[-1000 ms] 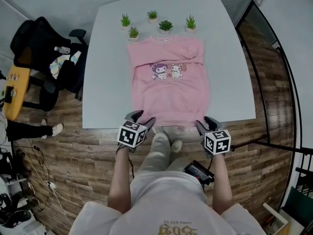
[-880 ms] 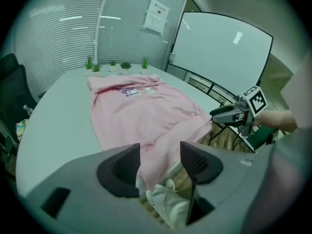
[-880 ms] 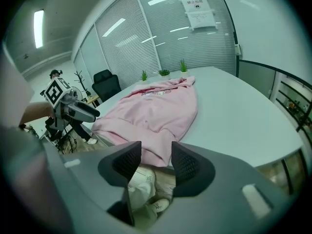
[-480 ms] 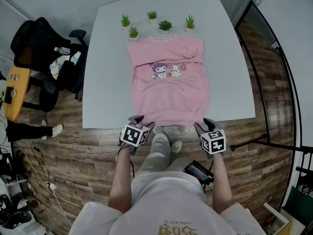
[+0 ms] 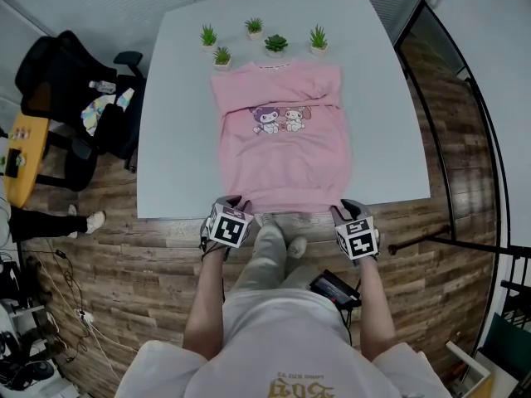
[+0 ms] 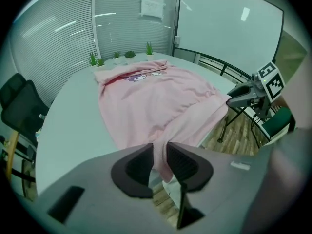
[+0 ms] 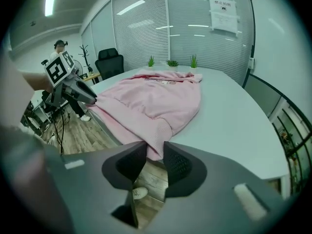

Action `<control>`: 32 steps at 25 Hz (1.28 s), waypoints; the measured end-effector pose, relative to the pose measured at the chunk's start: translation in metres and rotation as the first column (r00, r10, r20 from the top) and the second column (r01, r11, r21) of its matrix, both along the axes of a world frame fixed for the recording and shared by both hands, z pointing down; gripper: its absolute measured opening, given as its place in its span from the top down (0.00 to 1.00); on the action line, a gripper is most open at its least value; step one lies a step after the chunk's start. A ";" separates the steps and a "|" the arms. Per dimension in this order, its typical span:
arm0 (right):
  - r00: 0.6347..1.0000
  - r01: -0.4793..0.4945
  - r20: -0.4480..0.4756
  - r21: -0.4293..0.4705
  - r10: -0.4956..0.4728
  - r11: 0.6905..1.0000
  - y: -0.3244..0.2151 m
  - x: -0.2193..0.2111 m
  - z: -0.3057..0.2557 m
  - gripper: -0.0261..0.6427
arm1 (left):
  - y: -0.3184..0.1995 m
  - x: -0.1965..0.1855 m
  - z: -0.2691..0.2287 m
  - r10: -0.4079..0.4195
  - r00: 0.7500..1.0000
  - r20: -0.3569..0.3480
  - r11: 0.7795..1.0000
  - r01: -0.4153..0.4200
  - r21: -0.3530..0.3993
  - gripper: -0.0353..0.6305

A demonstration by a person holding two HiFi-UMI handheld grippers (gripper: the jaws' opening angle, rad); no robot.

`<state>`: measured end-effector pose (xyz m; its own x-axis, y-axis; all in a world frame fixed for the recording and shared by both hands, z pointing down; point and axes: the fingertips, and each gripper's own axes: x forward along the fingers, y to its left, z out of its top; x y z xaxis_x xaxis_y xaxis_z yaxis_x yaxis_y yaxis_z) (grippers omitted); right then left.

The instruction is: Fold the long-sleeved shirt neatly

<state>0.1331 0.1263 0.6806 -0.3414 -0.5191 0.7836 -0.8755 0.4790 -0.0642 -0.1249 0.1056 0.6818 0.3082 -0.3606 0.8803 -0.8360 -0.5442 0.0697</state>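
Observation:
A pink long-sleeved shirt (image 5: pixel 282 148) with a cartoon print lies flat on the white table (image 5: pixel 174 139), sleeves folded across its chest and hem at the near edge. My left gripper (image 5: pixel 239 204) is at the hem's left corner. In the left gripper view the jaws (image 6: pixel 160 152) are closing, and the pink hem (image 6: pixel 161 130) fills the narrow gap between the pads. My right gripper (image 5: pixel 342 210) is at the hem's right corner. Its jaws (image 7: pixel 155 152) are also closing, with the ribbed hem (image 7: pixel 156 145) pinched between them.
Several small potted plants (image 5: pixel 265 40) stand along the table's far edge, just beyond the collar. A black office chair (image 5: pixel 75 98) with clutter stands left of the table. A dark railing (image 5: pixel 448 181) runs along the right. The person's legs and shoes (image 5: pixel 278 247) are below the near edge.
Both grippers have moved in to the hem at the table's near edge, the left one sinking a little. Their jaws have narrowed onto the cloth.

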 end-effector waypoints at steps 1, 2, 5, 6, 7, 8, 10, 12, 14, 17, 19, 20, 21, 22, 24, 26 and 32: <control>1.000 0.006 -0.001 -0.005 -0.006 1.000 0.000 0.000 0.000 0.80 | -0.001 -0.001 0.000 0.002 1.000 0.007 1.000 -0.002 0.008 0.83; 1.000 0.013 -0.005 -0.008 -0.013 1.000 0.001 -0.001 0.000 0.86 | -0.001 -0.001 -0.001 0.005 1.000 0.011 1.000 -0.005 0.015 0.87; 1.000 0.012 -0.011 -0.017 -0.012 1.000 0.002 -0.003 -0.001 0.90 | -0.001 0.001 -0.006 0.008 1.000 0.014 1.000 -0.009 0.017 0.93; 1.000 -0.002 0.003 -0.025 0.002 1.000 0.001 -0.003 -0.001 0.90 | -0.002 0.001 -0.007 0.008 1.000 0.014 1.000 -0.009 0.019 0.93; 1.000 -0.020 0.023 -0.035 0.021 0.999 0.000 -0.003 -0.003 0.90 | -0.003 0.001 -0.008 0.008 1.000 0.012 1.000 -0.008 0.022 0.93; 0.998 -0.036 0.041 -0.043 0.038 0.998 -0.002 -0.003 -0.005 0.90 | -0.005 0.001 -0.009 0.006 1.000 0.011 1.000 -0.007 0.026 0.93; 0.997 -0.046 0.058 -0.050 0.049 0.998 -0.004 -0.003 -0.009 0.90 | -0.006 0.000 -0.011 0.003 1.000 0.008 1.000 -0.004 0.030 0.93; 0.998 -0.037 0.055 -0.042 0.039 0.998 -0.006 -0.003 -0.013 0.90 | -0.006 0.000 -0.014 0.003 1.000 0.006 0.999 -0.003 0.033 0.93; 0.998 -0.032 0.057 -0.029 0.034 0.999 -0.007 -0.002 -0.018 0.90 | -0.007 -0.001 -0.019 0.001 1.000 0.003 0.999 -0.001 0.040 0.93; 0.997 -0.040 0.069 -0.011 0.041 0.999 -0.010 -0.001 -0.028 0.90 | -0.012 -0.005 -0.028 -0.006 1.000 -0.003 0.998 0.007 0.058 0.93; 0.996 -0.047 0.077 -0.001 0.047 0.999 -0.012 0.000 -0.034 0.90 | -0.016 -0.006 -0.033 -0.010 1.000 -0.009 0.997 0.010 0.074 0.93; 0.996 -0.050 0.080 0.004 0.049 0.999 -0.013 0.000 -0.037 0.90 | -0.016 -0.007 -0.036 -0.013 1.000 -0.012 0.997 0.014 0.076 0.93; 0.995 -0.053 0.082 0.009 0.052 0.999 -0.014 0.001 -0.041 0.90 | -0.016 -0.008 -0.040 -0.017 1.000 -0.014 0.997 0.018 0.078 0.93; 0.995 -0.056 0.086 0.014 0.054 0.998 -0.015 0.001 -0.044 0.90 | -0.017 -0.009 -0.043 -0.019 1.000 -0.017 0.996 0.021 0.082 0.93; 0.994 -0.062 0.097 0.025 0.060 0.998 -0.017 0.001 -0.052 0.90 | -0.020 -0.010 -0.053 -0.019 0.999 -0.027 0.995 0.022 0.101 0.93; 0.992 -0.067 0.112 0.037 0.062 0.997 -0.019 0.000 -0.061 0.90 | -0.025 -0.010 -0.066 -0.010 0.999 -0.035 0.991 0.014 0.130 0.93; 0.989 -0.071 0.137 0.080 0.060 0.994 -0.023 0.000 -0.089 0.90 | -0.028 -0.017 -0.097 -0.029 0.999 -0.030 0.988 0.034 0.150 0.93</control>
